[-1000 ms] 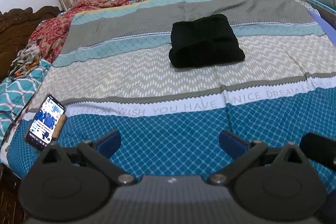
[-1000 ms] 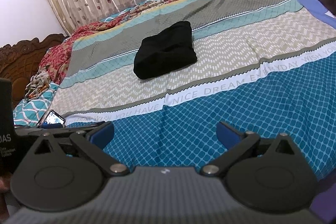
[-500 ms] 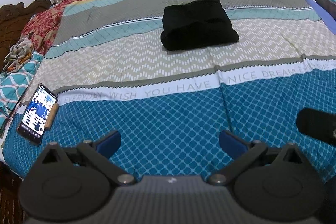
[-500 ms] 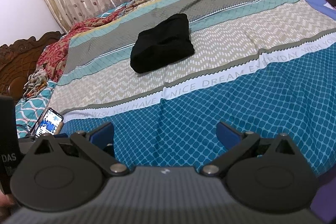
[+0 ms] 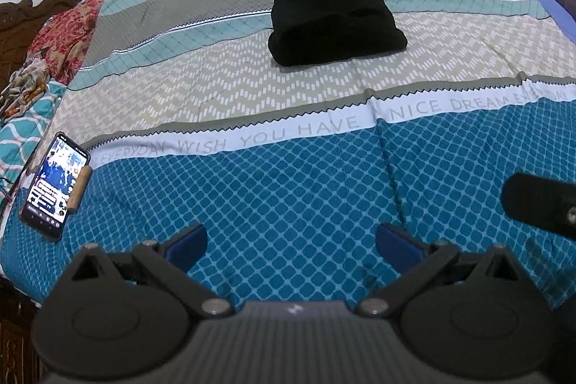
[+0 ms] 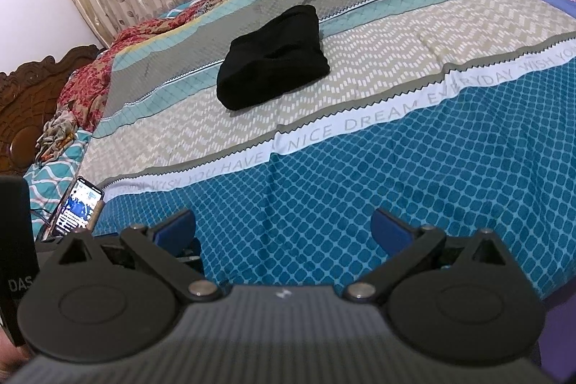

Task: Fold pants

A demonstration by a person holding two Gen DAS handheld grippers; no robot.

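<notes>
Left hand-held gripper (image 5: 289,242) is being held spread wide, nothing pinched, nothing touched; right hand-held gripper (image 6: 282,227) is likewise being held wide apart and empty. Both are being hovered over the blue-check part of the bed (image 5: 295,204). Pants (image 5: 334,20) are lying well ahead of both, already bundled in a compact black fold, apart from either tool. Folding is judged done or nearly so; if tidying is needed, loose edges are best being pinched low and flat. Phone (image 5: 55,186) is lying ahead-left.
</notes>
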